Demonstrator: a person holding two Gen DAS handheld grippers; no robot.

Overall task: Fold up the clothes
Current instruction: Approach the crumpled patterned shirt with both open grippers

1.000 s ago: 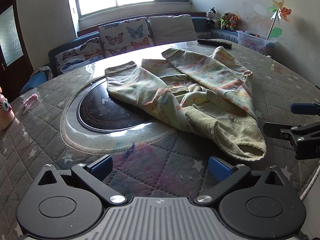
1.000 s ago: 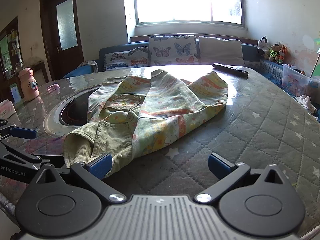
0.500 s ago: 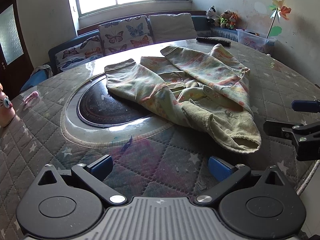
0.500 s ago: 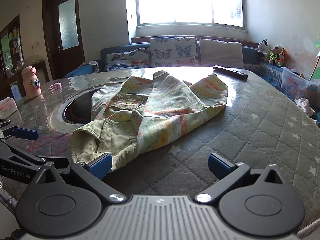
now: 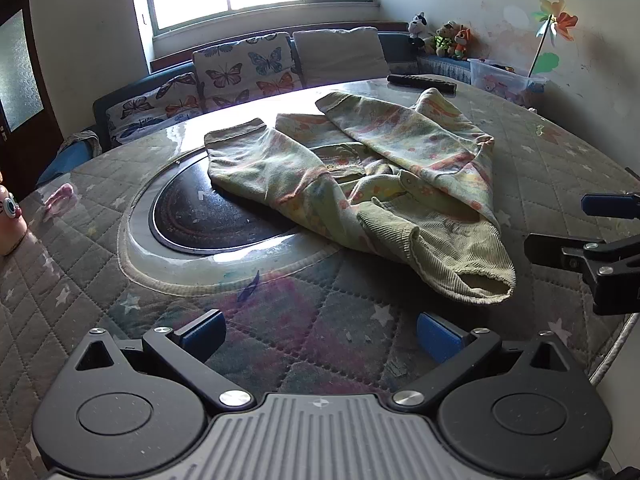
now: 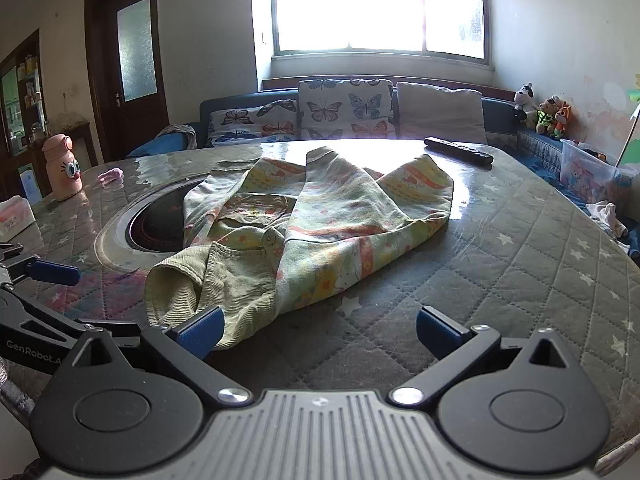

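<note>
A pale green patterned garment [image 5: 360, 176] with corduroy lining lies crumpled on the round quilted table [image 5: 280, 340], partly over the black cooktop [image 5: 200, 216]. It also shows in the right wrist view [image 6: 304, 232]. My left gripper [image 5: 320, 336] is open and empty, low over the table in front of the garment's near cuff [image 5: 476, 284]. My right gripper [image 6: 320, 330] is open and empty, its left fingertip [image 6: 200, 328] just at the corduroy edge. Each gripper shows in the other's view, the right [image 5: 600, 232] and the left [image 6: 44, 280].
A black remote [image 6: 458, 150] lies at the table's far side. A pink bottle [image 6: 62, 168], a tissue box [image 6: 14, 216] and a small pink item [image 6: 112, 175] sit at the left. A sofa with butterfly cushions [image 6: 344, 108] stands behind the table, a plastic toy box [image 5: 504, 80] to the right.
Both grippers have shifted slightly relative to the garment; the right one has come a little closer to the corduroy edge. The garment has not moved. Both stay open.
</note>
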